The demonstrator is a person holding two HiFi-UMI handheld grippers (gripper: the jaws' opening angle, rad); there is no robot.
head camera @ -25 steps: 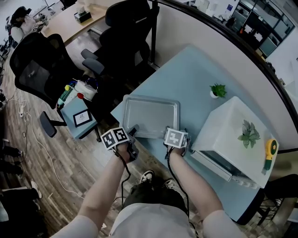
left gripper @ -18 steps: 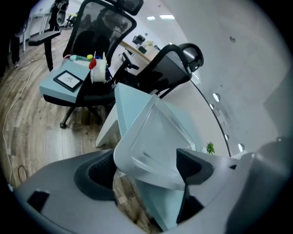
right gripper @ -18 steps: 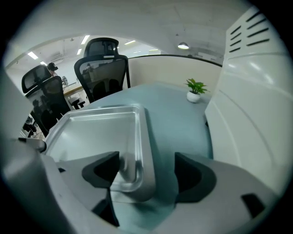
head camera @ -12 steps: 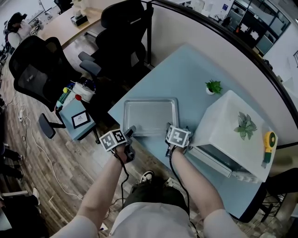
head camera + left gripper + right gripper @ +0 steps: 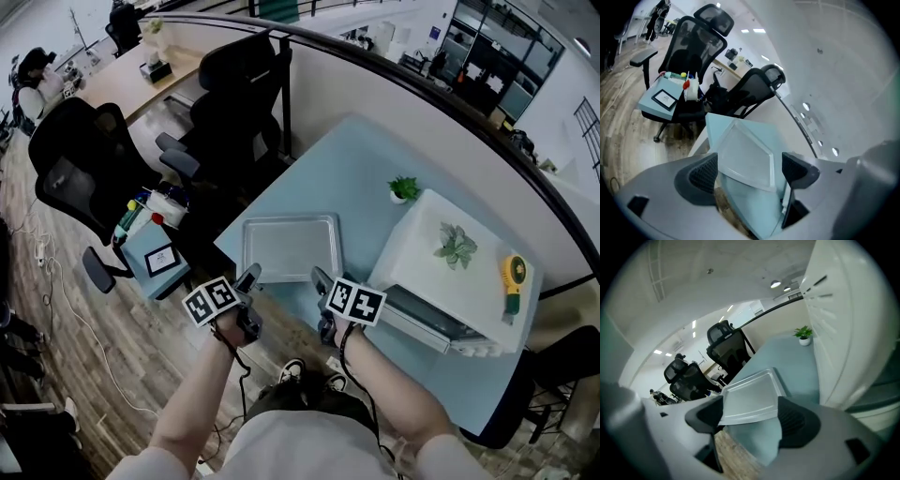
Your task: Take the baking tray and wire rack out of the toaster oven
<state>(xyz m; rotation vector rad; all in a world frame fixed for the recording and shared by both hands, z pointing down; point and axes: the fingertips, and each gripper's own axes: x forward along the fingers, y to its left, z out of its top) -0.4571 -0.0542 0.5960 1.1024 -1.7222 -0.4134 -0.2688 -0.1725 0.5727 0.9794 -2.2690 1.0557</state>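
Note:
The grey baking tray (image 5: 291,247) lies flat on the light blue table (image 5: 366,159), left of the white toaster oven (image 5: 441,281), whose door (image 5: 422,323) hangs open. No wire rack shows. My left gripper (image 5: 247,279) hovers above the tray's near left corner, jaws wide open and empty. My right gripper (image 5: 319,279) hovers over the near right corner; its jaws are closing with nothing between them. In the left gripper view the tray (image 5: 745,154) shows beyond the left gripper (image 5: 750,171). The right gripper view frames the tray (image 5: 752,399) past the right gripper (image 5: 750,418).
A small potted plant (image 5: 404,188) stands behind the oven. A plant sprig (image 5: 456,246) and a yellow tape measure (image 5: 512,277) lie on the oven top. Black office chairs (image 5: 234,75) and a low side table (image 5: 155,248) with bottles stand left of the table.
Both grippers have lifted up and back from the tray's near edge, and the left jaws have spread wider. The tray stays flat on the table.

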